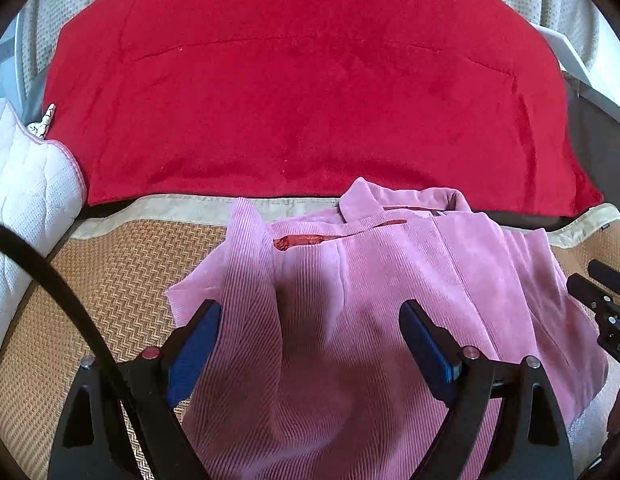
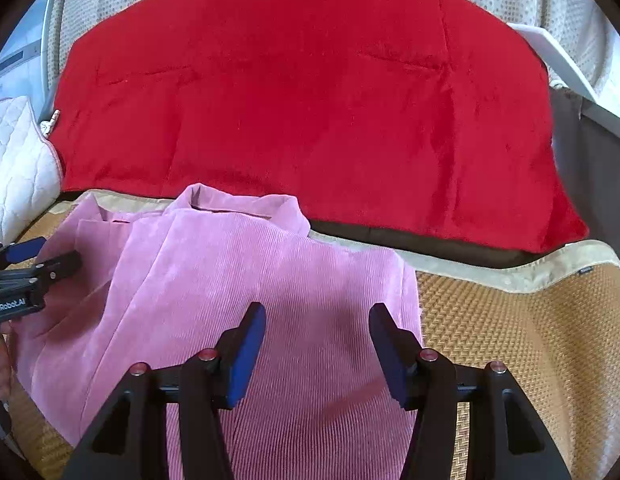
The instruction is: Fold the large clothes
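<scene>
A pink corduroy garment (image 1: pixel 350 300) lies rumpled on the woven mat (image 1: pixel 121 280), its collar toward the far red blanket (image 1: pixel 293 112). The near hem runs out of view under both tools. The left gripper (image 1: pixel 310 320) is spread wide and grasps nothing. The right gripper (image 2: pixel 318 320) is likewise released above the cloth, though perhaps brushing it.
</scene>
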Tool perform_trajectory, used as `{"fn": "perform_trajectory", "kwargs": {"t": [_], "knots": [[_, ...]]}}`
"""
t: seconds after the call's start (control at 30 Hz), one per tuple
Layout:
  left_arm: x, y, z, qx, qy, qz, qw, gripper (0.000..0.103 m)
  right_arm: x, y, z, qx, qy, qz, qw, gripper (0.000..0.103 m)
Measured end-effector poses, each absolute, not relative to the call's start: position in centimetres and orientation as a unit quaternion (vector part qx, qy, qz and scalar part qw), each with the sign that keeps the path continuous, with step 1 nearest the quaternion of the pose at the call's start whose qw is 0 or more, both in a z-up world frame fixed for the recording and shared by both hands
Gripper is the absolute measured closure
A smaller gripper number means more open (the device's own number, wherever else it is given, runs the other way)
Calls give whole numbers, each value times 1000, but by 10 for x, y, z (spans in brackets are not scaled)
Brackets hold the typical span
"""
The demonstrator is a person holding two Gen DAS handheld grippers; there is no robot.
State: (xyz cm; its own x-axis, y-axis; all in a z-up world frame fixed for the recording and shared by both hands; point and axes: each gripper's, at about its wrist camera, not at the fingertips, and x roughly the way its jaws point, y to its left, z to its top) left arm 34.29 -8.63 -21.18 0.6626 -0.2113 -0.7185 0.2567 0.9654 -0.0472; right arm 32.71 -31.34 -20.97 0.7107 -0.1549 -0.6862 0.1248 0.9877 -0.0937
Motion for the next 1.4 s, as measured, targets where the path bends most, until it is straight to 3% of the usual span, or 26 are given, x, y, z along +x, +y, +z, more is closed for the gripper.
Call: {"fn": "perform_trajectory", "kwargs": {"t": [0.47, 0.73, 1.23, 1.4], "knots": [[337, -90, -216, 53, 392, -126, 909, 13, 320, -311, -207, -20, 373, -75, 924, 45], [351, -85, -253, 128, 464, -71, 874, 13, 333, -320, -242, 56, 457, -21, 888, 45], [298, -51, -212, 48, 447, -99, 888, 13, 305, -282, -231, 75, 449, 45, 889, 45], [284, -49, -232, 73, 477, -98, 871, 13, 299, -283, -234, 82, 453, 40, 887, 45]]}}
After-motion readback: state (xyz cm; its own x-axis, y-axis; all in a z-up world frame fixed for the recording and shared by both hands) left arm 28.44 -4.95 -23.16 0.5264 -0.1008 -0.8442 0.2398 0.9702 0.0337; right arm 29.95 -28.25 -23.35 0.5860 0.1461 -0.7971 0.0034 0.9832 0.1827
